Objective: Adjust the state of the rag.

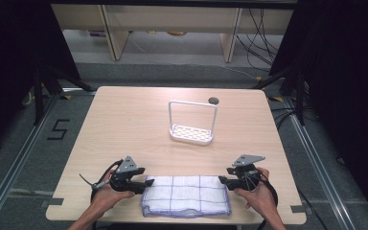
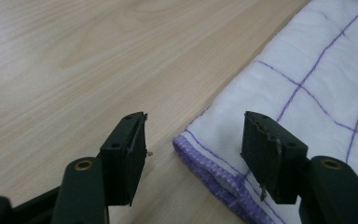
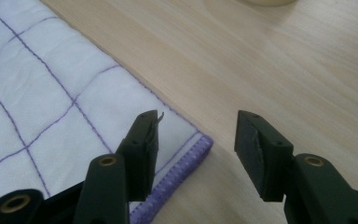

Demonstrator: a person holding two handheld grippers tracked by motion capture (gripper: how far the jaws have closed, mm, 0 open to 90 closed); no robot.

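Note:
A folded white cloth (image 1: 187,195) with purple grid lines and a purple stitched hem lies flat near the table's front edge. My left gripper (image 1: 142,185) sits at its left end, open. In the left gripper view the cloth's corner (image 2: 307,88) lies under the gap of the left gripper (image 2: 193,135), with nothing pinched. My right gripper (image 1: 223,182) is at the cloth's right end, also open. In the right gripper view one jaw of the right gripper (image 3: 196,135) hovers over the cloth's hemmed corner (image 3: 51,107) and the other over bare wood.
A white slotted tray with a tall wire frame (image 1: 191,135) stands at the middle of the light wooden table (image 1: 124,124). A small round hole (image 1: 213,100) lies behind it. Dark curtains, cables and floor rails surround the table.

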